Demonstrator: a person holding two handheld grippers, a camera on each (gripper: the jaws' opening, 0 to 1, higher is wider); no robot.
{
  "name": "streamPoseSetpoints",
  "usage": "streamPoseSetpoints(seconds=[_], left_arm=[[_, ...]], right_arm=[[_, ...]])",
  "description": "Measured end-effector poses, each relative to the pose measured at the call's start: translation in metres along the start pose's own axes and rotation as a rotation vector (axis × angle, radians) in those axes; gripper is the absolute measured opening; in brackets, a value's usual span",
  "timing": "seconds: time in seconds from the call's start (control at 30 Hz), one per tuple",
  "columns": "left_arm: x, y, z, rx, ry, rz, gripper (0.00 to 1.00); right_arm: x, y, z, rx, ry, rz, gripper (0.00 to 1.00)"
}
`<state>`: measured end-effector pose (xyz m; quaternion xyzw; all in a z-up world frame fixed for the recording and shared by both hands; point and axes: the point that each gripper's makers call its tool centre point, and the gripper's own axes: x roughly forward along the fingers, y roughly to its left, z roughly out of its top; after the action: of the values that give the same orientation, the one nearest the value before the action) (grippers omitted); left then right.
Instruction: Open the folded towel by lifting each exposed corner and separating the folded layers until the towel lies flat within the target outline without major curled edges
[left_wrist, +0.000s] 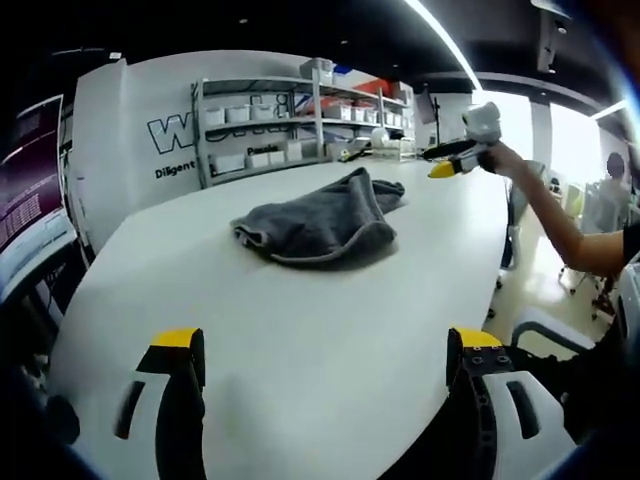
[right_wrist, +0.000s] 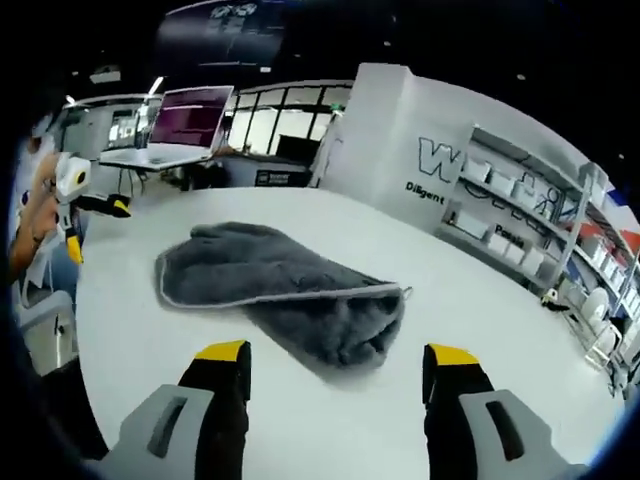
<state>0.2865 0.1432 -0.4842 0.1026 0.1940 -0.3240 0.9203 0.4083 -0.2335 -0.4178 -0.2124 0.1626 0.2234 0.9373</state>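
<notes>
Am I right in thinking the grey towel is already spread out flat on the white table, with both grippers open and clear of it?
Not quite: the towel is bunched and folded over itself, not flat, as the right gripper view shows. The rest holds: it lies on the white table, and the left gripper and right gripper are open and clear of it.

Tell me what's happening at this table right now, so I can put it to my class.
A person holds a two-jaw gripper in each hand over a white oval table. A dark grey terry towel lies folded and rumpled in the middle of it, untouched. The left gripper and the right gripper both have their yellow-tipped jaws apart and hold nothing, poised short of the towel. Unfolding has not begun, and I see no target outline on the table.
</notes>
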Motion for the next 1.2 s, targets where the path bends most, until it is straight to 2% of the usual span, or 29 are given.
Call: streamPoseSetpoints(seconds=[0.2, 0.23, 0.27, 0.37, 0.5, 0.57, 0.63, 0.77, 0.87, 1.0, 1.07, 1.2], left_arm=[[0.002, -0.003, 0.000, 0.000, 0.009, -0.013, 0.98], [0.002, -0.003, 0.000, 0.002, 0.010, -0.014, 0.98], [0.002, -0.004, 0.002, 0.003, 0.008, -0.017, 0.98], [0.002, -0.006, 0.005, 0.006, 0.003, -0.025, 0.98], [0.003, -0.006, 0.007, 0.011, 0.007, -0.023, 0.98], [0.002, -0.006, 0.007, 0.011, 0.004, -0.027, 0.97], [0.001, -0.007, 0.008, 0.005, -0.007, -0.028, 0.97], [-0.001, -0.010, 0.008, 0.008, -0.006, -0.035, 0.97], [-0.004, -0.011, 0.008, 0.016, 0.002, -0.037, 0.97], [-0.007, -0.010, 0.010, 0.017, -0.004, -0.035, 0.97], [-0.007, -0.008, 0.010, 0.014, -0.006, -0.033, 0.97], [-0.008, -0.008, 0.007, 0.009, -0.002, -0.034, 0.97]], right_arm=[[0.036, -0.020, 0.006, -0.023, 0.003, 0.010, 0.55], [0.040, -0.023, 0.005, -0.030, 0.014, 0.004, 0.52], [0.042, -0.027, -0.003, -0.019, 0.069, -0.018, 0.49], [0.058, -0.030, 0.003, -0.064, 0.064, -0.028, 0.49], [0.079, -0.034, 0.010, -0.096, 0.067, -0.020, 0.41], [0.087, -0.045, 0.008, -0.141, 0.100, -0.066, 0.38], [0.096, -0.053, 0.007, -0.147, 0.125, -0.087, 0.38], [0.110, -0.058, 0.006, -0.156, 0.144, -0.075, 0.38], [0.115, -0.067, -0.001, -0.230, 0.220, -0.105, 0.36], [0.125, -0.058, -0.003, -0.263, 0.235, -0.059, 0.36], [0.130, -0.053, -0.002, -0.322, 0.246, -0.031, 0.35], [0.140, -0.049, 0.003, -0.341, 0.224, -0.022, 0.31]])
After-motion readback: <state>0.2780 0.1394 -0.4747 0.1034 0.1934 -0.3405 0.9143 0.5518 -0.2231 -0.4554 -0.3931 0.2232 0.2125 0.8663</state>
